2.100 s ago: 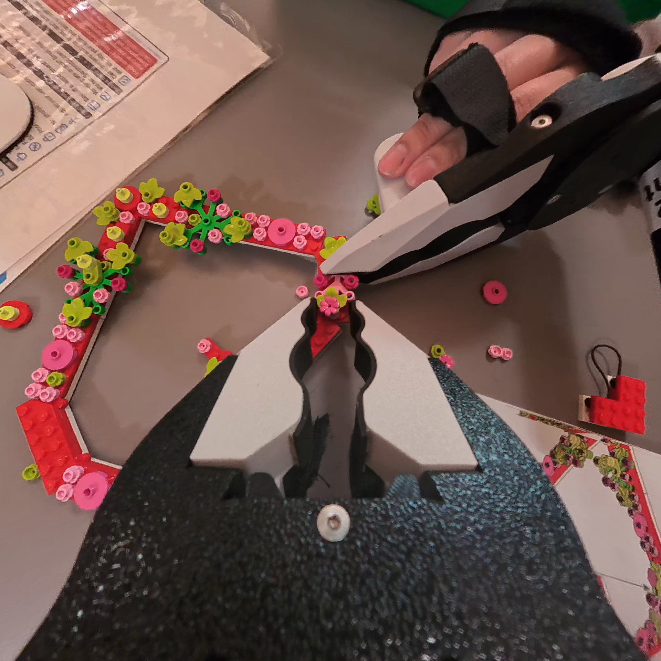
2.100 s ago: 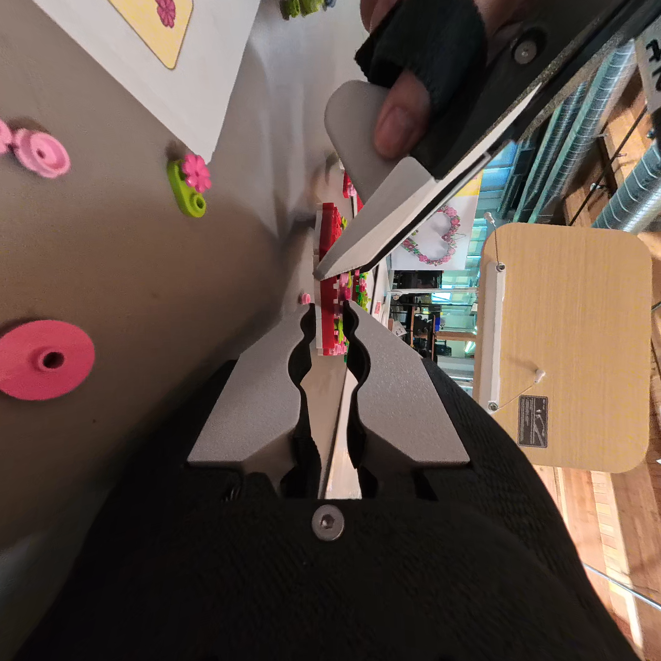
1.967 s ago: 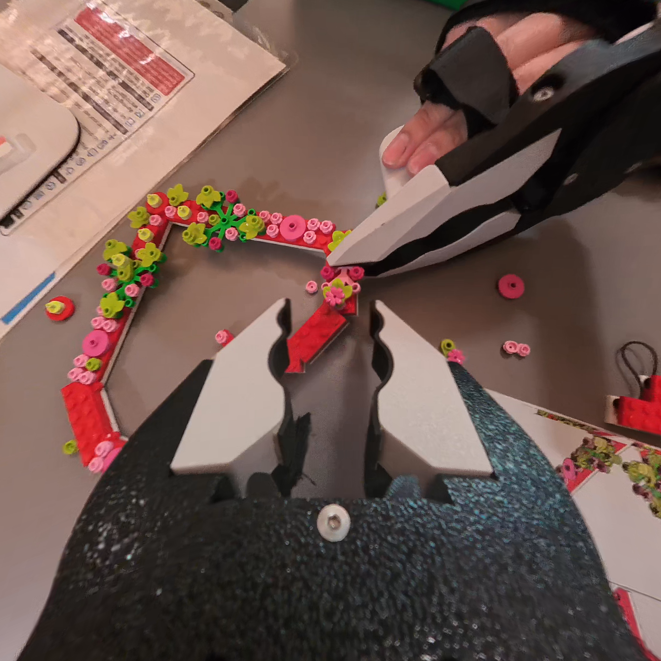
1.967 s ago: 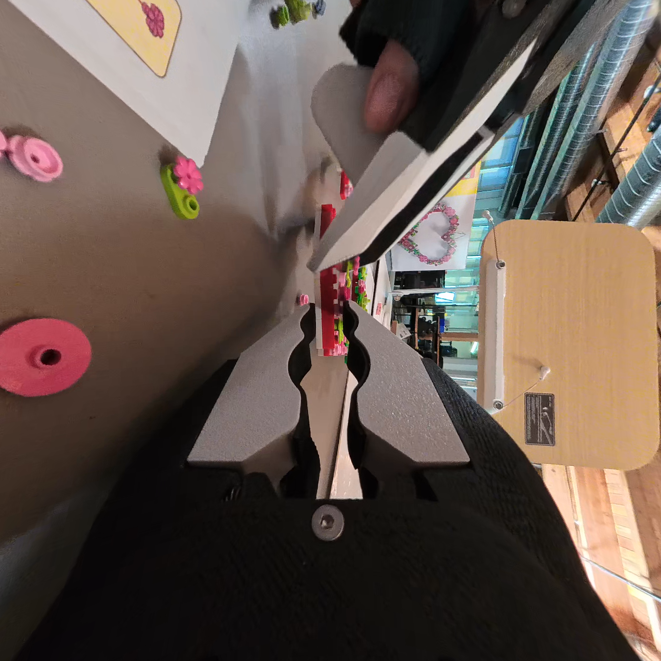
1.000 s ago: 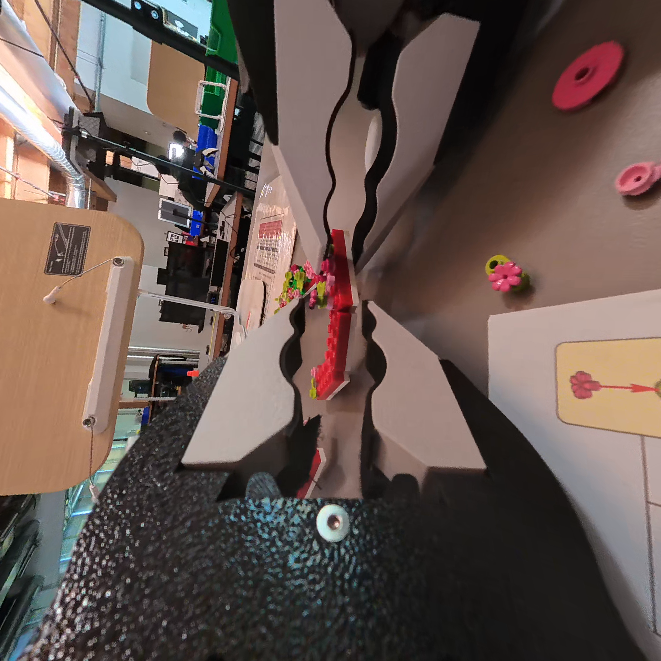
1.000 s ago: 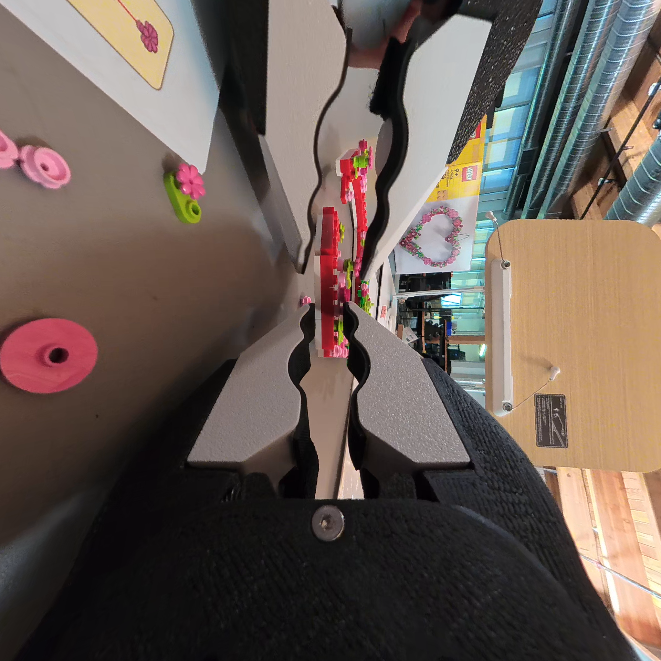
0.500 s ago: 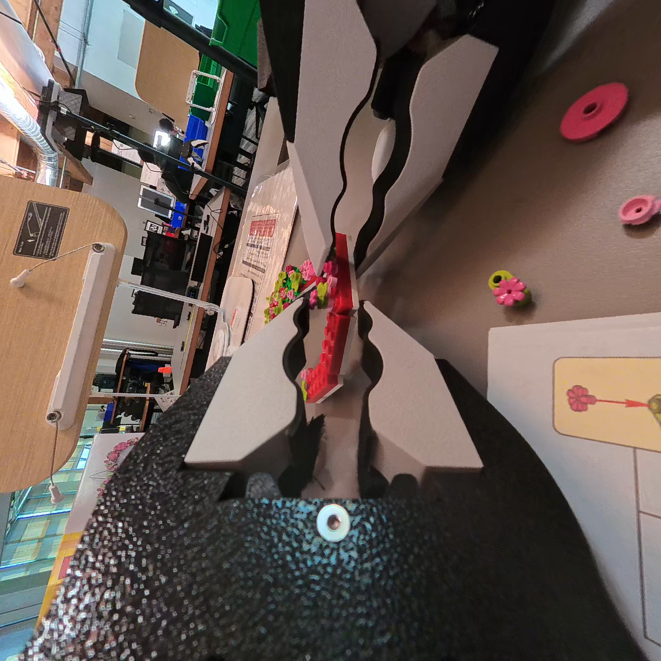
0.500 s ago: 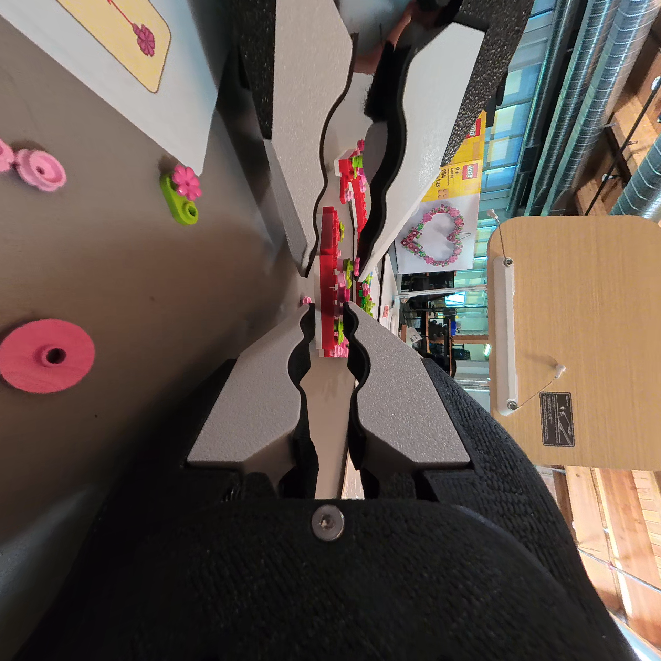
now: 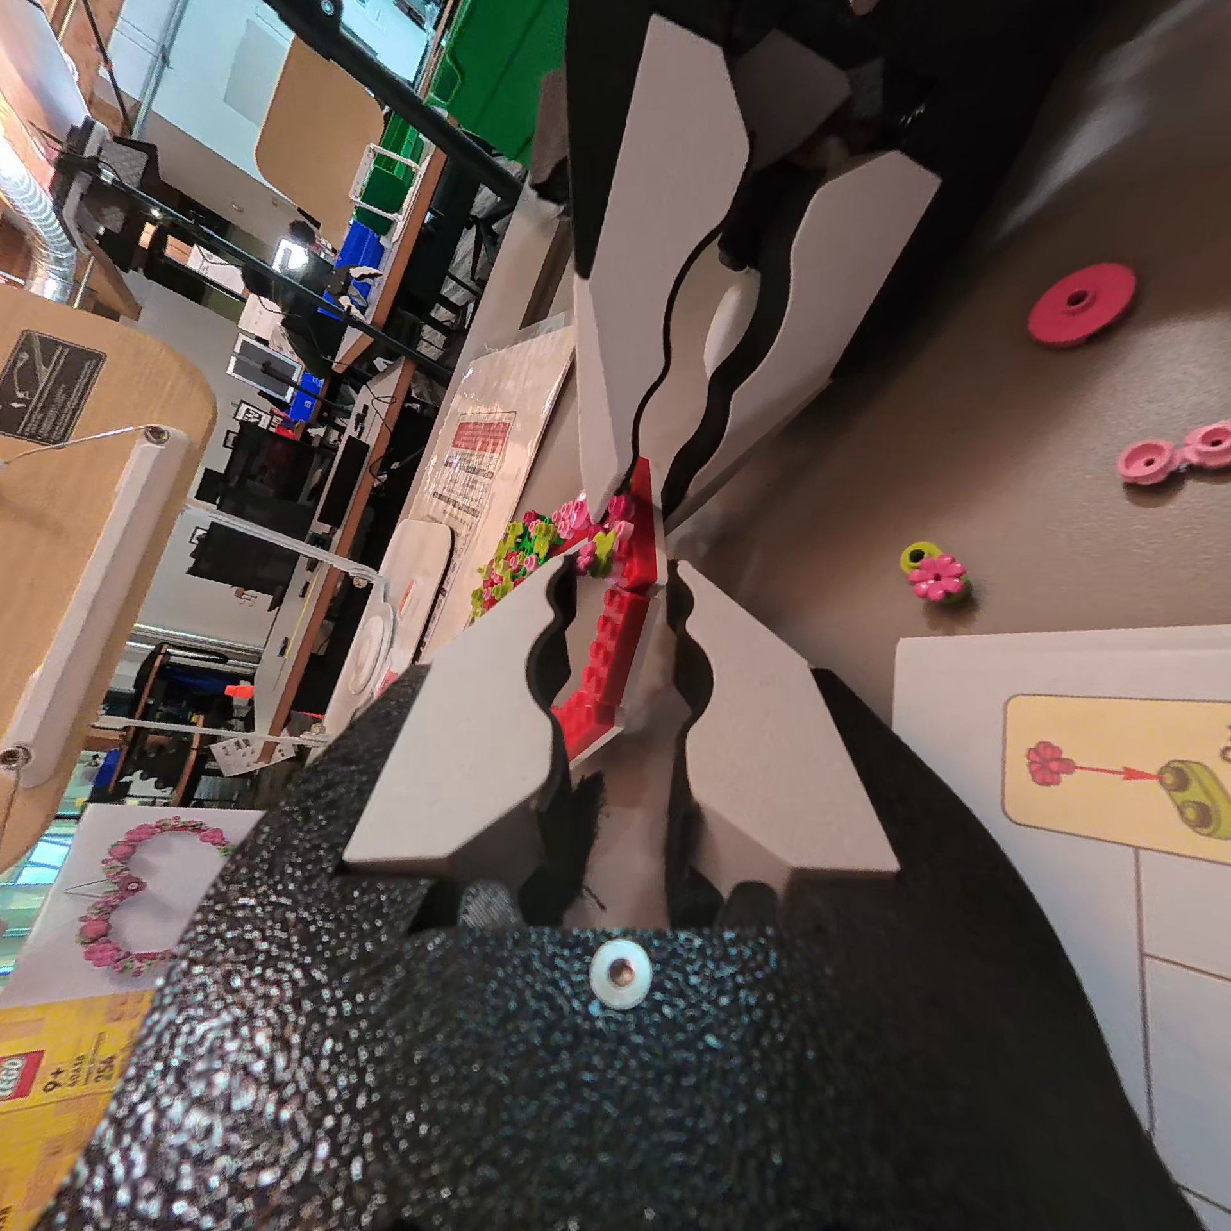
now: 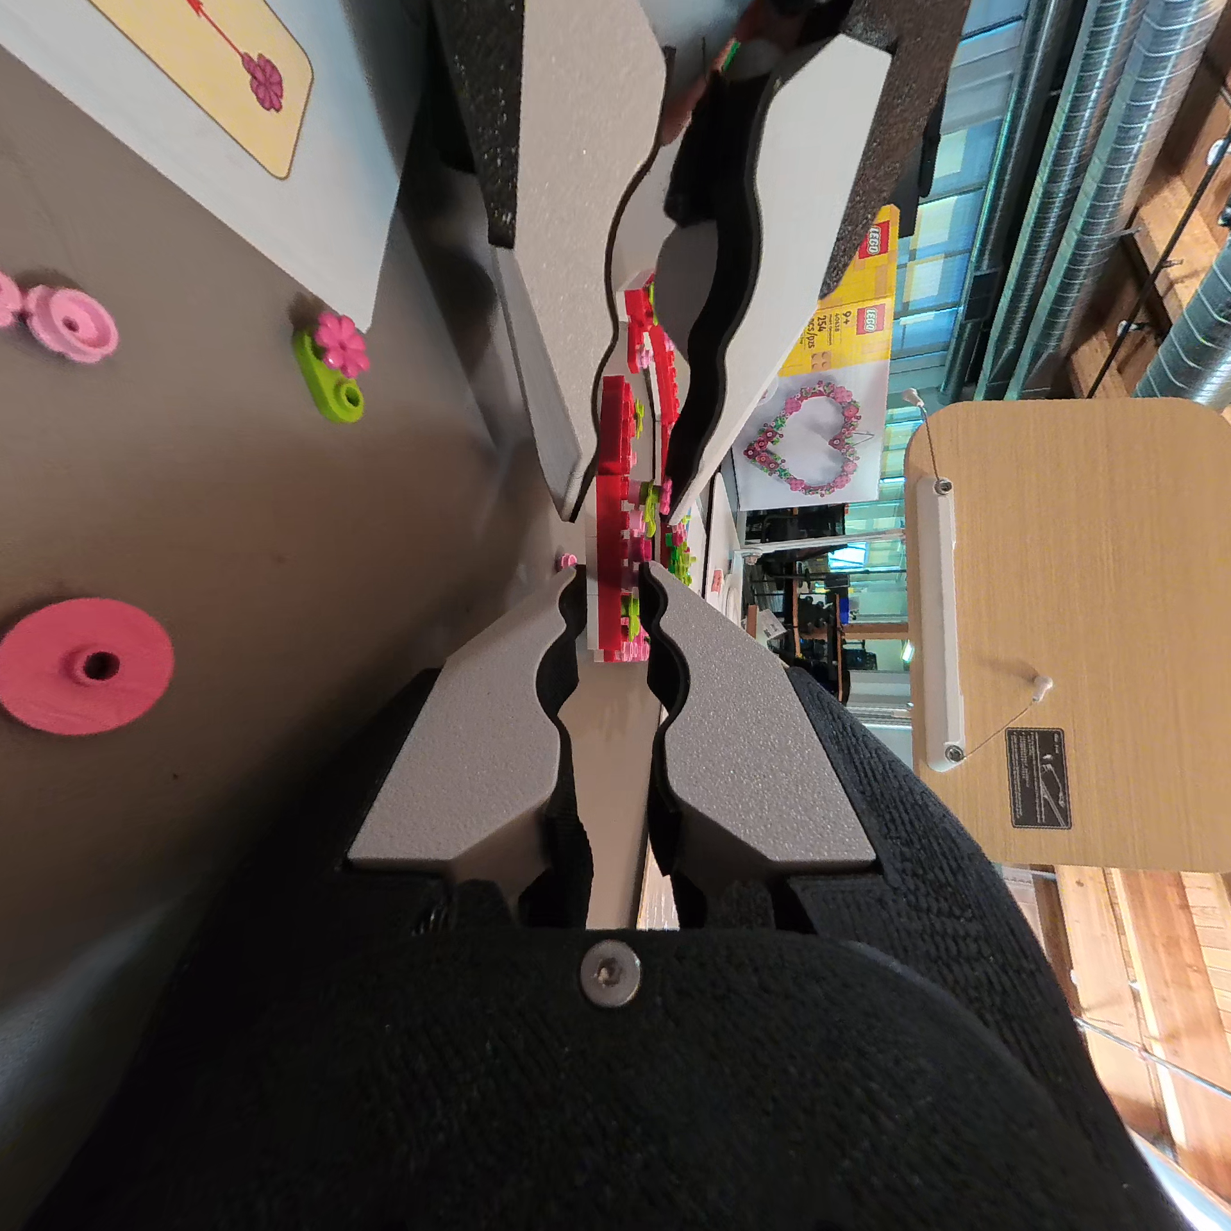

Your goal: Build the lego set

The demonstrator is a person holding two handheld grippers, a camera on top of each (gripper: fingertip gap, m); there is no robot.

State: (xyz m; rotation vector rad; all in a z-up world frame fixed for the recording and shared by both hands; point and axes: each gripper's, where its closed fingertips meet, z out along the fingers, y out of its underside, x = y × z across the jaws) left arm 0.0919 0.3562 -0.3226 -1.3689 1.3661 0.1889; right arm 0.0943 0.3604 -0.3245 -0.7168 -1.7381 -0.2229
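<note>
The red heart frame (image 9: pixel 616 656) with pink and lime flowers is held edge-on just off the grey table (image 9: pixel 932 433). My left gripper (image 9: pixel 619 567) is shut on one red section of it. My right gripper (image 10: pixel 610 570) is shut on the adjoining flowered section (image 10: pixel 616 599). The two grippers face each other tip to tip. The right gripper (image 9: pixel 645 485) reaches in from the top of the left wrist view. The left gripper (image 10: pixel 623 513) reaches in from the top of the right wrist view. The rest of the frame (image 9: pixel 526 553) trails behind the fingers, mostly hidden.
Loose on the table are a dark pink disc (image 9: pixel 1079 303) (image 10: pixel 86 663), pale pink round pieces (image 9: pixel 1172 456) (image 10: pixel 66 323) and a lime plate with a pink flower (image 9: pixel 932 576) (image 10: pixel 333 366). The instruction booklet (image 9: pixel 1066 766) (image 10: pixel 200 100) lies close by. The set's box (image 9: pixel 60 1039) (image 10: pixel 839 373) stands behind. Left and right tips are no more than a few centimetres apart.
My left gripper has turned from looking down on the frame to lying level with the table, facing the right gripper. Both stay shut on the frame, with a small shift in the last half second.
</note>
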